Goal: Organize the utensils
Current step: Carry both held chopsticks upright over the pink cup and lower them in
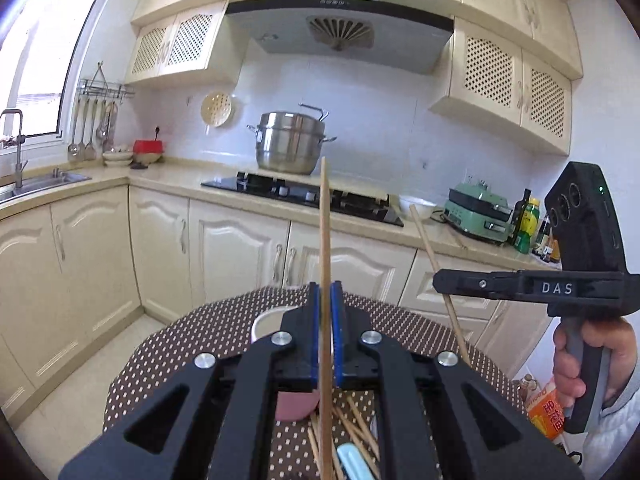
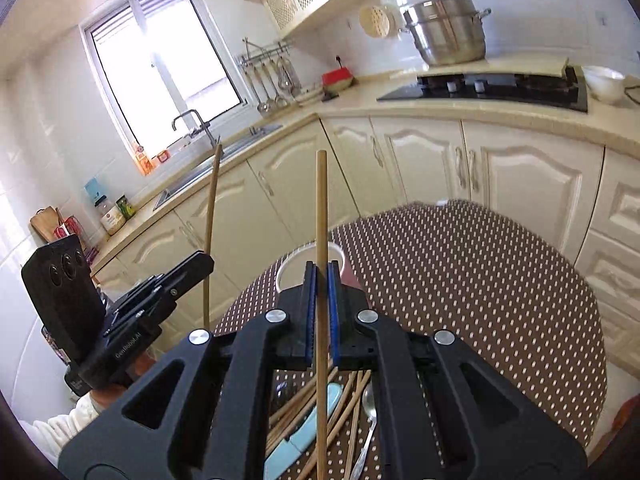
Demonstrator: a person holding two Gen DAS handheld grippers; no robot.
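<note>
left hand-held gripper (image 1: pixel 326 308) and right hand-held gripper (image 2: pixel 322 292) each clamp chopstick (image 1: pixel 325 240), upright above table (image 2: pixel 480 280).

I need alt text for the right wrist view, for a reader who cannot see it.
The right gripper holds one wooden chopstick upright between its blue fingers, above a dotted table with loose chopsticks and a spoon. At left, the left gripper holds another chopstick.

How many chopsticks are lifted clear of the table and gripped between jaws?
2: one chopstick stands between the left gripper's jaws, another chopstick between the right gripper's. More lie in the pile on the table, some possibly hidden.
</note>
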